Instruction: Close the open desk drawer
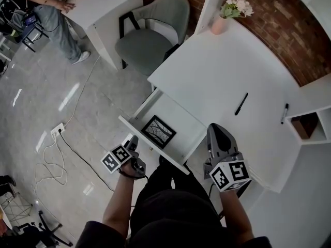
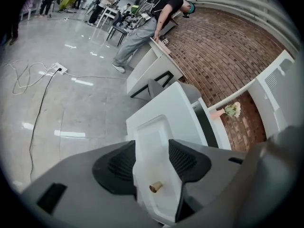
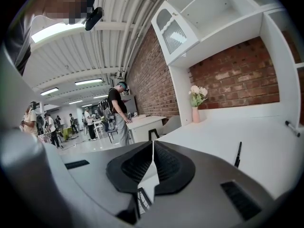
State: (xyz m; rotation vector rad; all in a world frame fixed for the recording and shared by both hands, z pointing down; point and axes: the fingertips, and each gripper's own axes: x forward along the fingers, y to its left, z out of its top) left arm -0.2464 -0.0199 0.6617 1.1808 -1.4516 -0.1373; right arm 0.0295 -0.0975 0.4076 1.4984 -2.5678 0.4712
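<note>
The white desk [image 1: 232, 71] has its drawer [image 1: 178, 118] pulled out toward me, with a black framed picture [image 1: 158, 131] lying inside. My left gripper [image 1: 133, 140] is in front of the drawer's left end. In the left gripper view the gripper [image 2: 152, 163] is open, and the white drawer front [image 2: 152, 137] with its brass knob [image 2: 156, 187] fills the gap between the jaws. I cannot tell whether the pads touch it. My right gripper [image 1: 216, 128] hovers over the drawer's right end, shut on nothing [image 3: 153, 158].
Two black pens [image 1: 241, 104] [image 1: 284, 113] lie on the desk, and a pink vase of flowers [image 1: 227, 14] stands at its far corner. A grey chair [image 1: 150, 35] stands to the left. A power strip with cable [image 1: 57, 129] lies on the floor. A person [image 1: 51, 9] leans at another desk.
</note>
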